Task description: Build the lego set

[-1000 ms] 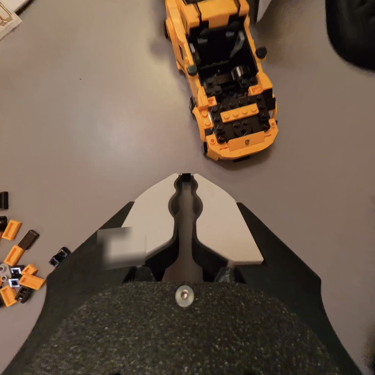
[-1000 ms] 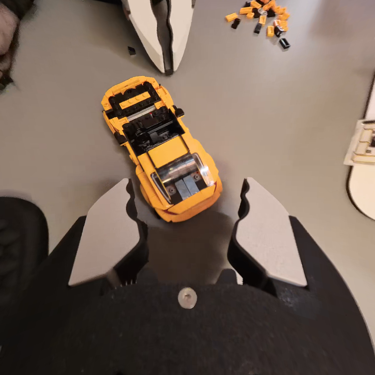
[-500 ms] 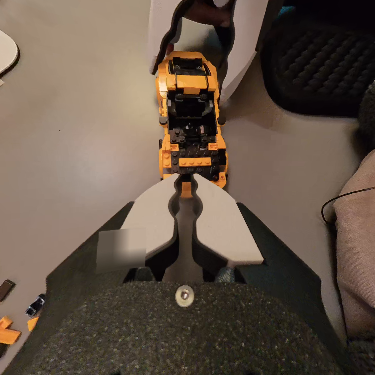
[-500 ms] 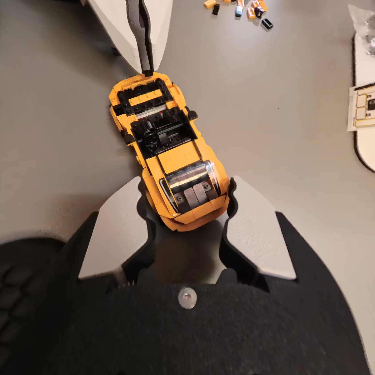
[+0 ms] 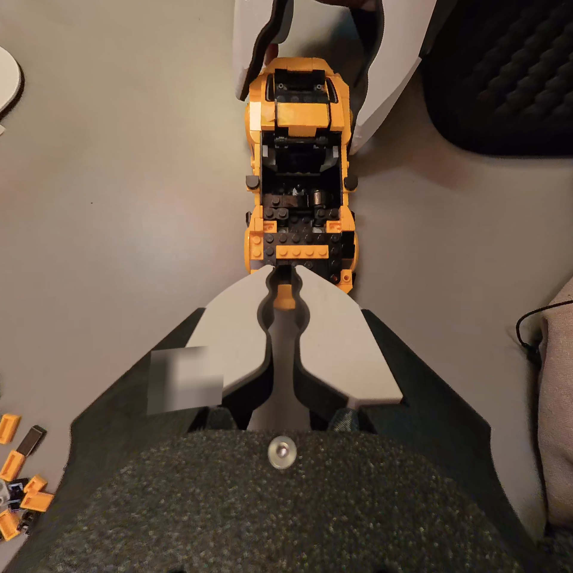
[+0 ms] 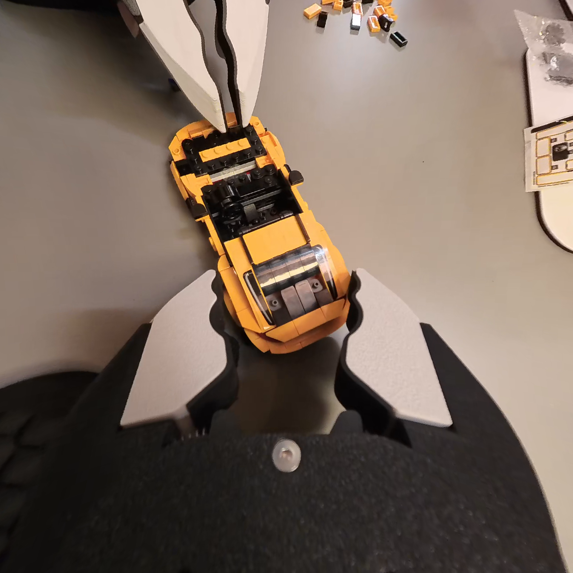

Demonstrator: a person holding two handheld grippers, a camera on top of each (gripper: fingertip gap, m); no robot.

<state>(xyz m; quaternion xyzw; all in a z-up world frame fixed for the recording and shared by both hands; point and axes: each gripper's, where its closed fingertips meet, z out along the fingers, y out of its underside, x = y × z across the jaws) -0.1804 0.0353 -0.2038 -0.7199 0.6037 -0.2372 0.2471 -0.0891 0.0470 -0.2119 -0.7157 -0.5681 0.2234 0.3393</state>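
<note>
A yellow and black lego car (image 5: 302,117) stands on the grey table (image 5: 124,217), roof off, black studs showing on its hood. My left gripper (image 5: 284,268) is shut on a small black piece (image 5: 283,272) and holds it right over the hood's front edge. It also shows in the right wrist view (image 6: 231,125). My right gripper (image 6: 285,274) has one pad against each flank of the car's rear (image 6: 279,242). Its white fingers (image 5: 387,77) show at the far end of the car in the left wrist view.
Loose yellow and black bricks (image 6: 356,15) lie in a heap, also at the lower left of the left wrist view (image 5: 21,483). A white board (image 6: 552,210) carries a sticker sheet (image 6: 548,155) and a parts bag (image 6: 552,46). A black textured pad (image 5: 502,77) lies beside the car. Left tips to right tips: about 10 cm.
My left gripper moved from the bare table onto the car's hood with the black piece. My right gripper came forward and narrowed around the car's rear, and the car turned in line with the left gripper.
</note>
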